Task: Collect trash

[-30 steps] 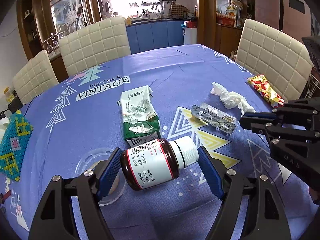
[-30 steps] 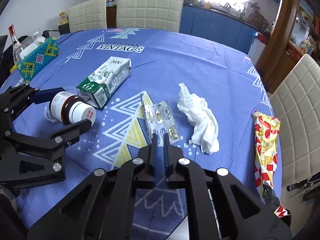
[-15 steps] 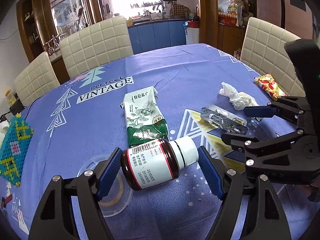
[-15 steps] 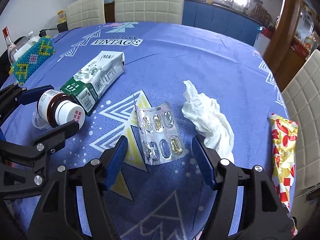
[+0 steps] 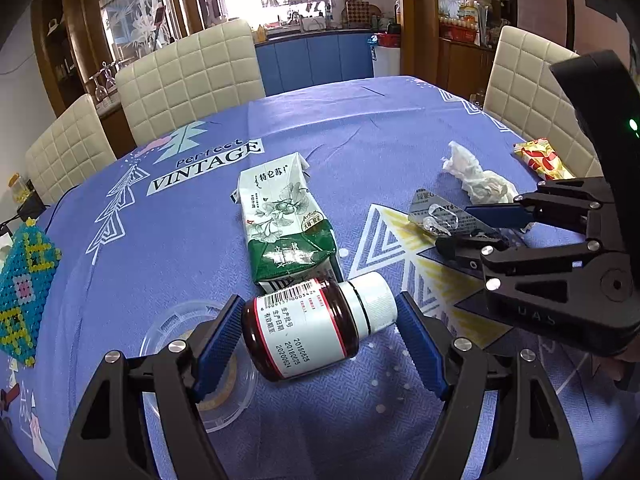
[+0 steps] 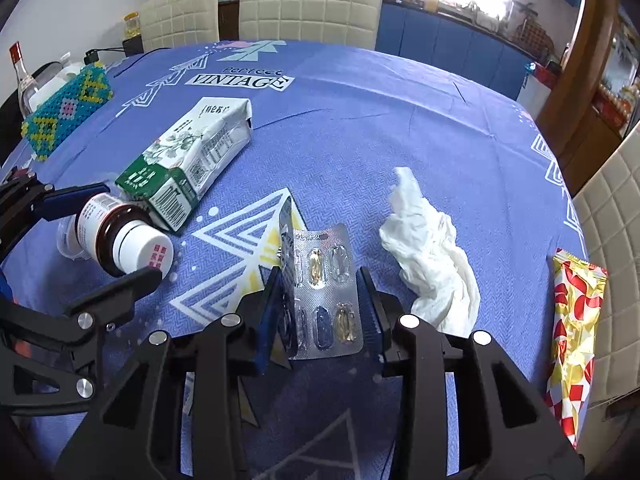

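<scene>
Foil blister pack [image 6: 326, 294] now sits between my right tongs [image 6: 320, 304], narrowed since a moment ago and nearly pinching it. Left tongs [image 5: 320, 332] stay spread around the pill bottle [image 5: 316, 326]. Tissue [image 6: 432, 264] just right, carton [image 6: 192, 168] far left; bench [image 6: 400, 128] otherwise unobstructed.

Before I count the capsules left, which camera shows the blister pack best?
The right wrist view: the blister pack faces the camera between the right gripper fingers, pockets distinguishable. The left wrist view shows it edge-on, far off, partly behind that gripper.
</scene>
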